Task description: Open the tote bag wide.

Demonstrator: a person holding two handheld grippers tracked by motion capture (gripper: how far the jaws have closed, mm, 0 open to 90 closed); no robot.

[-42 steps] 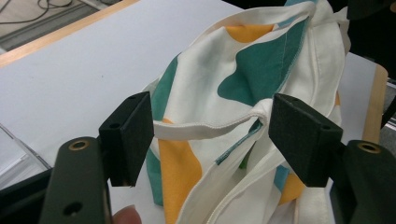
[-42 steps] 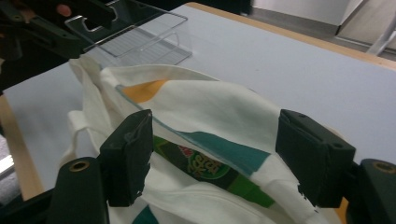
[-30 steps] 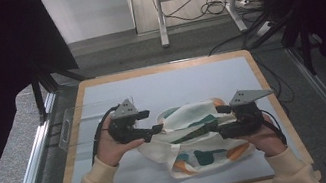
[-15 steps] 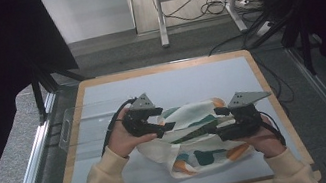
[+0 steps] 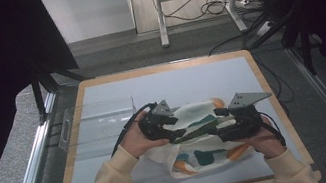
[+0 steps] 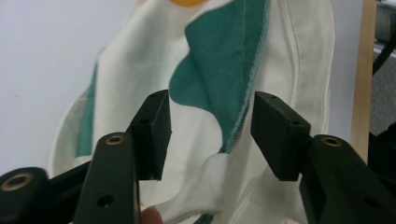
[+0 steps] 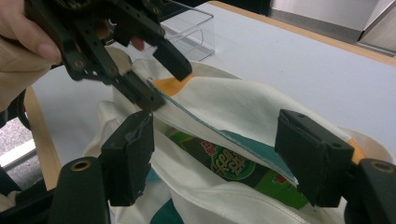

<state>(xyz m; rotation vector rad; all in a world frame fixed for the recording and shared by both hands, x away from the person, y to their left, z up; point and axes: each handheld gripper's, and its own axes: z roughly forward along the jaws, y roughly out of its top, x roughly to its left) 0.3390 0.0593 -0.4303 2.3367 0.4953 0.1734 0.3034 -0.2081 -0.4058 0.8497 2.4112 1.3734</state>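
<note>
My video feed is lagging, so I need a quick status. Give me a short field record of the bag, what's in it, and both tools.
bag: white cloth with teal and orange patches, lying on the grey mat, mouth gaping
contents: green packet visible inside
left tool: jaws either side of the bag's upper rim, have just been closing, pads not yet pressing the cloth
right tool: jaws wide open at the bag's mouth, gripping nothing
clear tray: on the mat, on the left tool's side, apart from the bag
</note>
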